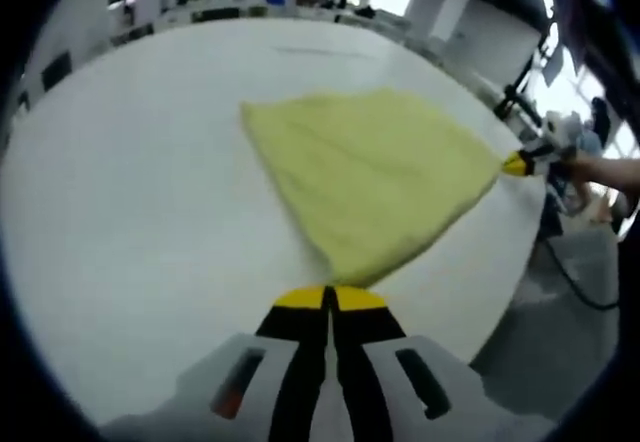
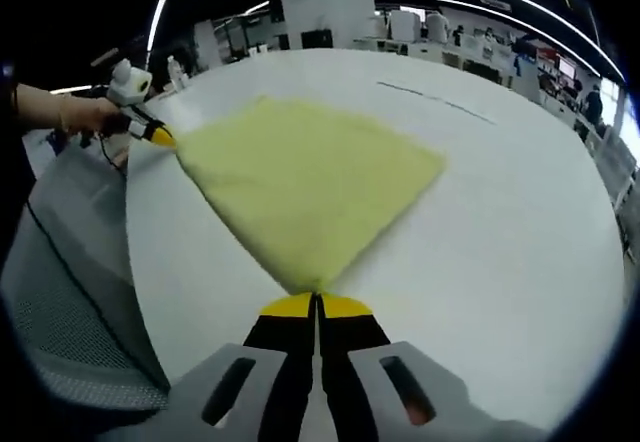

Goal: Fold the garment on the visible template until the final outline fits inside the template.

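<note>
While both grippers stand at the table's edge, the yellow garment (image 1: 370, 177) lies spread on the white table (image 1: 140, 222), held at two corners. In the left gripper view, the left gripper (image 1: 329, 299) has its yellow-tipped jaws pressed together on the near corner of the cloth, which fans away from them across the tabletop. At the right of the same view the right gripper (image 1: 517, 165) pinches the garment's far corner, with a person's hand (image 1: 600, 170) behind it. In the right gripper view, the left gripper shows at the left edge of the table, clamped on its corner, and the right gripper (image 2: 317, 305) has its jaws closed on the nearest corner. A dark line (image 2: 435, 100) marks the table beyond the cloth.
</note>
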`<state>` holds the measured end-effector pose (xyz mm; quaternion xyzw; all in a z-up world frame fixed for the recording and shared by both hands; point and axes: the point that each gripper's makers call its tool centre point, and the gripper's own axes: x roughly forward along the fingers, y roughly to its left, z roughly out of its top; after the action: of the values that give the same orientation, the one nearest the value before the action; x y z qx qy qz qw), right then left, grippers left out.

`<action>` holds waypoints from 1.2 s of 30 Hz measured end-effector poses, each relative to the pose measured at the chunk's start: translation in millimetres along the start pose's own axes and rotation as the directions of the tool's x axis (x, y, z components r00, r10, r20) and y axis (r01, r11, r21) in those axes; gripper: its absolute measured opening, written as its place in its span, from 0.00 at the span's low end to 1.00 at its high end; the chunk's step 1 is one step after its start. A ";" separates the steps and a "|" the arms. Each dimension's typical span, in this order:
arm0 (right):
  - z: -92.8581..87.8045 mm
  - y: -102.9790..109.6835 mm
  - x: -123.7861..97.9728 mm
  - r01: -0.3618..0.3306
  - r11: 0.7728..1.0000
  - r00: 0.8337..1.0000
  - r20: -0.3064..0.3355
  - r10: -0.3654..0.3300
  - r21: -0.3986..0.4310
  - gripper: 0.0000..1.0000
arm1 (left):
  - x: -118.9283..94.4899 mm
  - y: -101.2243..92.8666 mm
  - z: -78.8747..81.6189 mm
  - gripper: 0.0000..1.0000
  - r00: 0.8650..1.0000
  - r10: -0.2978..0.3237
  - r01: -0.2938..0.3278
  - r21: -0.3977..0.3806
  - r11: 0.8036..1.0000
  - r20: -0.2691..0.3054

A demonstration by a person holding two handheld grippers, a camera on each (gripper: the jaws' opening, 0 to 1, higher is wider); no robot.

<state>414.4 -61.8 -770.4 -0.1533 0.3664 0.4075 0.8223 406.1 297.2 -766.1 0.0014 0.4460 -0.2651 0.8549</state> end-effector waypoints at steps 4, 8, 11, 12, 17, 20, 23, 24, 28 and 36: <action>4.9 -4.7 -6.0 -0.051 0.996 0.999 -0.018 0.050 -0.071 0.01 | -3.6 3.7 4.5 0.00 1.000 -0.006 0.006 0.000 1.000 0.000; 7.5 -6.9 -6.8 -0.086 0.984 0.995 -0.062 0.078 -0.157 0.01 | -3.3 1.3 4.5 0.00 1.000 -0.022 0.022 0.006 1.000 -0.010; 6.3 -4.1 -4.0 -0.103 0.980 0.993 -0.077 0.091 -0.171 0.01 | -1.7 -3.7 1.1 0.00 0.999 -0.041 0.041 0.010 0.999 -0.023; 5.2 -3.4 -3.3 -0.107 0.979 0.992 -0.079 0.094 -0.171 0.01 | -1.5 -7.0 0.5 0.00 0.998 -0.055 0.055 0.013 0.998 -0.018; 0.2 -1.7 0.0 -0.102 0.983 0.993 -0.081 0.091 -0.154 0.01 | -3.3 -9.5 -4.8 0.00 0.997 -0.071 0.071 0.005 0.997 0.003; -0.9 -1.2 0.3 -0.100 0.985 0.993 -0.078 0.090 -0.143 0.01 | -4.5 -13.4 -5.9 0.17 0.995 -0.095 0.095 0.013 0.995 0.012; -1.5 -2.3 0.5 -0.099 0.986 0.993 -0.075 0.089 -0.134 0.01 | -5.0 -16.5 -4.6 0.22 0.993 -0.116 0.115 0.032 0.993 0.023; -1.6 -2.7 0.8 -0.098 0.986 0.993 -0.075 0.089 -0.133 0.01 | -4.0 -15.5 -4.4 0.21 0.993 -0.117 0.116 0.024 0.993 0.023; -2.2 -3.1 1.7 -0.099 0.986 0.993 -0.079 0.089 -0.132 0.01 | 3.6 -13.8 -1.1 0.13 0.993 -0.119 0.118 0.012 0.993 0.018; -4.1 -3.6 1.7 -0.097 0.987 0.993 -0.081 0.087 -0.128 0.01 | 7.1 -11.7 4.8 0.00 0.993 -0.120 0.120 0.025 0.992 0.015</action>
<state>416.0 -65.3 -774.6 -0.2056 0.3761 0.4622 0.7763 407.8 282.8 -765.9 -0.0173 0.4352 -0.3213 0.8409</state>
